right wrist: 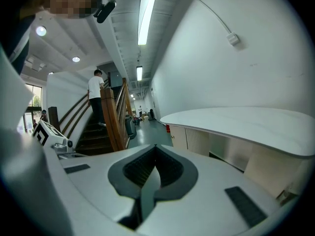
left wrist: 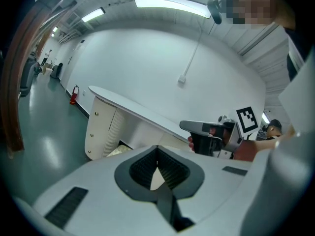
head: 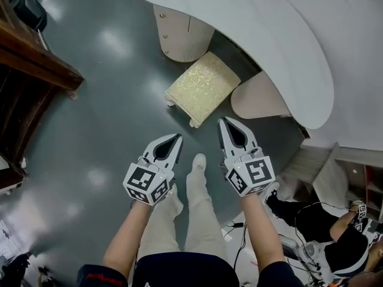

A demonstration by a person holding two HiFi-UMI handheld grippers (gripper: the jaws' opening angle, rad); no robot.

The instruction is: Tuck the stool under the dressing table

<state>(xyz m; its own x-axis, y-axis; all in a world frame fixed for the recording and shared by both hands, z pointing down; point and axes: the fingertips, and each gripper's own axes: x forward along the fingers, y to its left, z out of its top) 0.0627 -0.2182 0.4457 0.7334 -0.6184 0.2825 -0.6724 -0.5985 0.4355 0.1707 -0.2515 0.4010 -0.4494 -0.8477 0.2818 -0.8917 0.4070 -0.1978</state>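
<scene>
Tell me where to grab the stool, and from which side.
Take the stool by the seat's short edge facing the open floor, coming from the person's side. Its opposite end points into the gap under the dressing table, so that edge is the free one. The left tongs and right tongs are shut; open them first.

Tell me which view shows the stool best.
The head view: the stool shows from above, nearly its whole cushion, at the dressing table. The left gripper view catches only a sliver of it; the right gripper view shows none.
</scene>
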